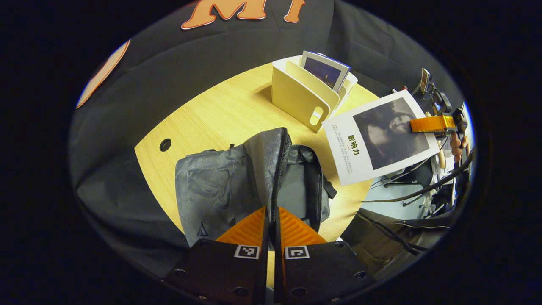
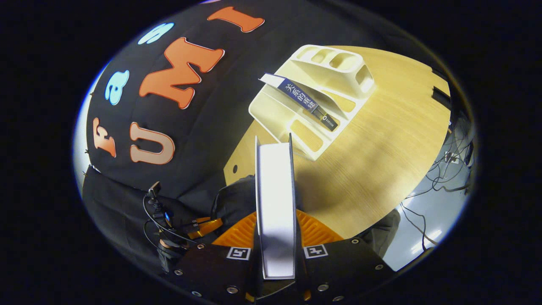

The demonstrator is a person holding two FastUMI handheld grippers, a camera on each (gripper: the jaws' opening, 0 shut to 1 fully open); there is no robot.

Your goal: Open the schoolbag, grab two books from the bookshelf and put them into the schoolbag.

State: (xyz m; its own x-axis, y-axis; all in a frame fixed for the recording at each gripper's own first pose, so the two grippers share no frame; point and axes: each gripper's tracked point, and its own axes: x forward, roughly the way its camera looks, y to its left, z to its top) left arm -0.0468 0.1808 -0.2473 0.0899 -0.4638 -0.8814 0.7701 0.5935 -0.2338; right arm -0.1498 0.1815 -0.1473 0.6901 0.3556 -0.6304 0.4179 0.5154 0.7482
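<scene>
Two books: one white-covered book [image 1: 381, 137] is hanging in the air beside the bookshelf, above the tabletop's edge; a second book [image 2: 304, 101] with a dark spine is leaning in a slot of the bookshelf [image 2: 313, 93].
Right gripper [image 2: 276, 228]: its fingers are clamping the white-covered book by one edge, so the page block is running straight up the right gripper view; in the left gripper view the same gripper [image 1: 432, 124] is showing at the book's far edge with a hand [image 1: 456, 146] behind it.
Left gripper [image 1: 271, 220]: its fingers are pressing together over the schoolbag's zipper line; whether they are pinching fabric or the zipper pull, I cannot tell.
Schoolbag [image 1: 237, 182]: the grey bag is lying on the tabletop [image 1: 220, 114], its zipper appearing parted along the top.
Handling, book: it is looking stiff-covered, fairly thin and light, with a smooth cover that could be sliding; gripping deep across the spine or long edge is likely steadier than pinching a corner.
Handling, schoolbag: soft cloth is sagging, so the mouth probably needs holding wide near the zipper while the book is going in edge first.
Progress: judging by this, the first book is travelling towards the bag.
</scene>
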